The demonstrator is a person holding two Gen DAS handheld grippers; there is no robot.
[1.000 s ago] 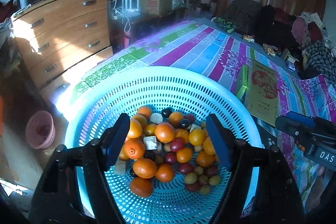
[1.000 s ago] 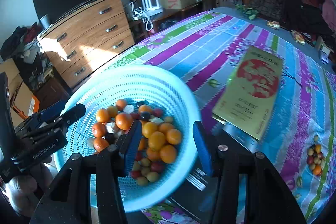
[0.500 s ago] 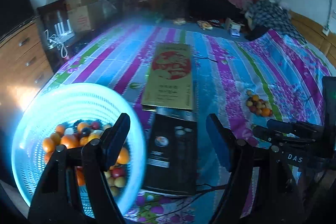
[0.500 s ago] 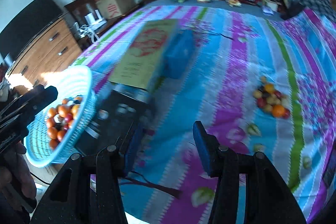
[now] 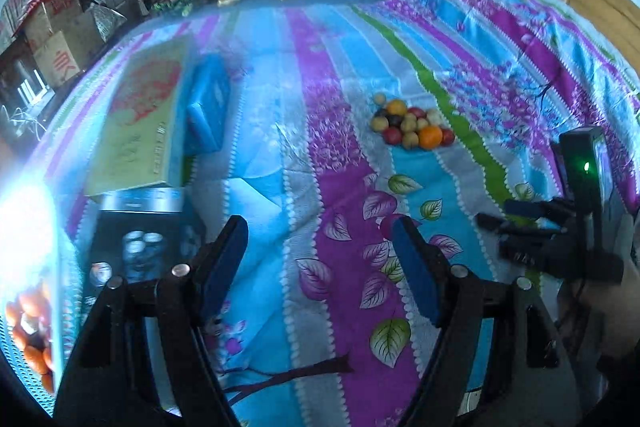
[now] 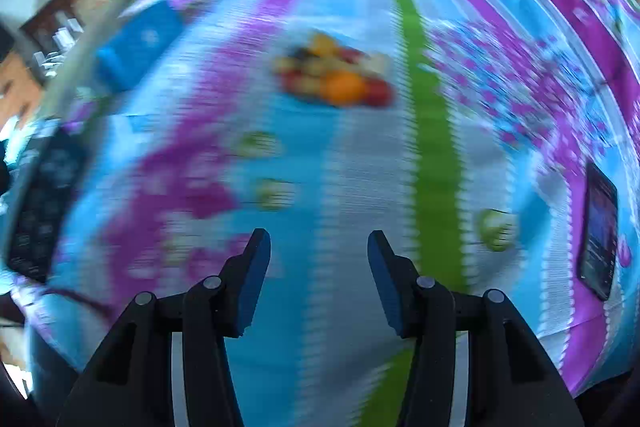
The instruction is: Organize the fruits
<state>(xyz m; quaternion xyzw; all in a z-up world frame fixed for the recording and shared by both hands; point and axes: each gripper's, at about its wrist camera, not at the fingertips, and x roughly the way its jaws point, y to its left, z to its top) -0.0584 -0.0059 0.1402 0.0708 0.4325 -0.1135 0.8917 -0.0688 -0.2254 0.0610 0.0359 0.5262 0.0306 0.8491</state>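
Fruit pile (image 5: 412,125) far centre on the bed (image 5: 320,87): small, round, light, prone to rolling. Best pinched across the orange's (image 5: 430,137) middle. Left gripper (image 5: 320,259), right gripper (image 6: 319,277): fingers wide, empty.

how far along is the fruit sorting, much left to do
Partly done, by the look of it. Many oranges and small fruits already sit in the blue basket at the left edge. Nothing is in hand: the left gripper and right gripper both have open, empty jaws. Left to do: the small fruit pile on the striped bedspread, ahead of both grippers, with one large orange in it.
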